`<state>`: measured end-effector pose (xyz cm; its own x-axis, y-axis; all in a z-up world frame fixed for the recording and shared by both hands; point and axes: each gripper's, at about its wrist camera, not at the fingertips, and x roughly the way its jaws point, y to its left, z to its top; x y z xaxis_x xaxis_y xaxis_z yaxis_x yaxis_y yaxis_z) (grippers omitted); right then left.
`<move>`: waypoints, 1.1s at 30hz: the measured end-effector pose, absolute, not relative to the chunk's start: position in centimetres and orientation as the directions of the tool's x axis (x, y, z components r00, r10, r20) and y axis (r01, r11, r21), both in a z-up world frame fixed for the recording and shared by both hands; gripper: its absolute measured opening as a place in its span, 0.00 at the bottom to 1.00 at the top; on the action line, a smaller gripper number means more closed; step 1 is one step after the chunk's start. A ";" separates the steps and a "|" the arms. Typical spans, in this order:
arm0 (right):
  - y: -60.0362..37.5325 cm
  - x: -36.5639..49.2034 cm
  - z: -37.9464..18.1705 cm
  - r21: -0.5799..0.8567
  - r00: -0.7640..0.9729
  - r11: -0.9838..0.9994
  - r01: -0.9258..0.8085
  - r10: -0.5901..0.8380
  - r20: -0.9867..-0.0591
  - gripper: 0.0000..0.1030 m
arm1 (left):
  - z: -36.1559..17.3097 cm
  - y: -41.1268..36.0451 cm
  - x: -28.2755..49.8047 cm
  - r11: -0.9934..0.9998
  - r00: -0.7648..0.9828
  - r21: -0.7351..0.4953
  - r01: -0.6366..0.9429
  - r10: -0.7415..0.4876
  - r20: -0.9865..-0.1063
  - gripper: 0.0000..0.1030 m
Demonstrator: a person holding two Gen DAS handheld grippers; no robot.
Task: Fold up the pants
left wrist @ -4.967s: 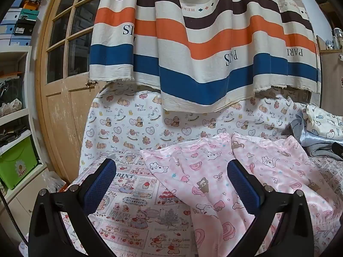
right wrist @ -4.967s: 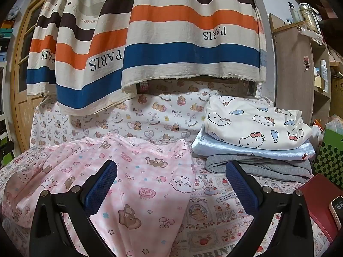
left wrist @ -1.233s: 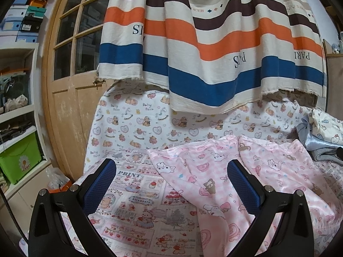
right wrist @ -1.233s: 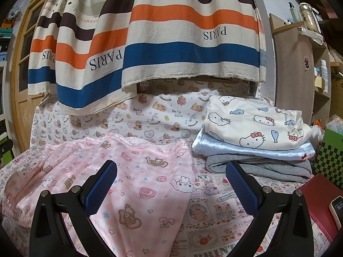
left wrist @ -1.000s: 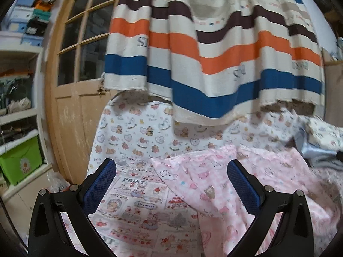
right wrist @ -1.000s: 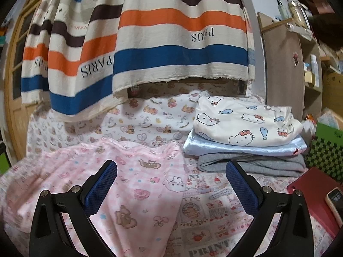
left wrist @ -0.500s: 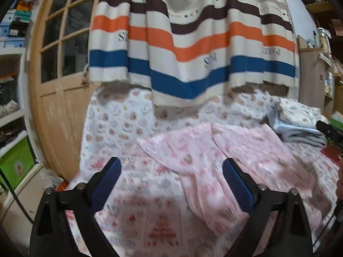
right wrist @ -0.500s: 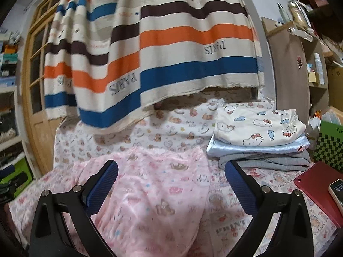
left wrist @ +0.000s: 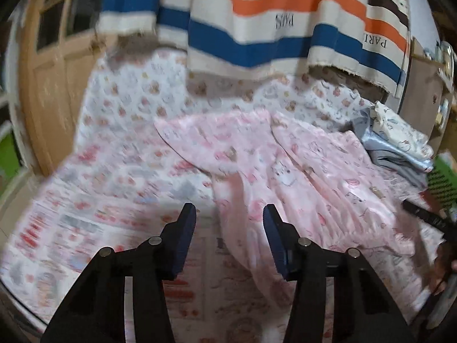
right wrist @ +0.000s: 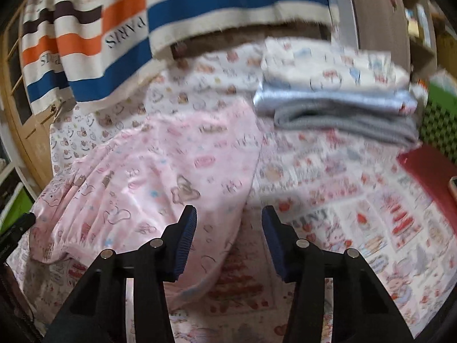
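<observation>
Pink patterned pants point(left wrist: 288, 168) lie spread on the printed bed sheet point(left wrist: 120, 200), also in the right wrist view point(right wrist: 160, 171). My left gripper point(left wrist: 229, 237) is open and empty, above the sheet at the near left edge of the pants. My right gripper point(right wrist: 228, 237) is open and empty, above the near right edge of the pants. Both views are motion-blurred.
A stack of folded clothes point(right wrist: 337, 97) sits at the back right, also in the left wrist view point(left wrist: 397, 140). A striped cloth point(left wrist: 271, 23) hangs behind the bed. A red book point(right wrist: 428, 171) lies at right. A wooden door point(left wrist: 48, 85) stands at left.
Both grippers have moved up and tilted down toward the pants. The jaws of both have narrowed but remain open.
</observation>
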<state>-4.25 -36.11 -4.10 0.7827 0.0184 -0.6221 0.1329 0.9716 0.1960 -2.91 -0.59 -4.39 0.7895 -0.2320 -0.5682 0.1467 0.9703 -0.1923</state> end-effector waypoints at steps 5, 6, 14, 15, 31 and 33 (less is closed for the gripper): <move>-36.9 -3.4 -5.3 0.245 0.752 0.959 0.142 0.056 -0.657 0.06 | -5.4 -0.7 -2.2 0.949 0.740 -0.275 0.152 -0.294 -0.605 0.02; -37.0 -3.5 -5.4 0.258 0.753 0.956 0.143 0.064 -0.655 0.02 | -5.2 -0.7 -2.6 0.955 0.754 -0.261 0.144 -0.277 -0.596 0.02; -39.0 -6.2 -2.3 0.322 0.811 0.937 0.135 0.082 -0.579 0.01 | -2.6 1.9 -5.5 0.976 0.828 -0.203 0.072 -0.172 -0.534 0.01; -38.8 -6.5 -2.0 0.306 0.811 0.943 0.131 0.075 -0.580 0.01 | -2.7 2.2 -5.7 0.978 0.822 -0.200 0.068 -0.168 -0.544 0.01; -36.2 -9.7 -2.8 0.304 0.825 0.951 0.058 0.126 -0.551 0.57 | -4.2 1.2 -8.6 0.980 0.815 -0.171 0.103 -0.182 -0.549 0.43; -34.7 -10.3 -2.8 0.319 0.813 0.947 -0.028 0.207 -0.545 0.57 | -4.3 0.7 -9.0 0.976 0.810 -0.181 0.119 -0.201 -0.552 0.43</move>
<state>-10.31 -34.65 -2.75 0.8127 0.2073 -0.5445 -0.0280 0.9474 0.3188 -8.98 0.71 -4.32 0.8096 -0.2007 -0.5517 0.1188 0.9763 -0.1808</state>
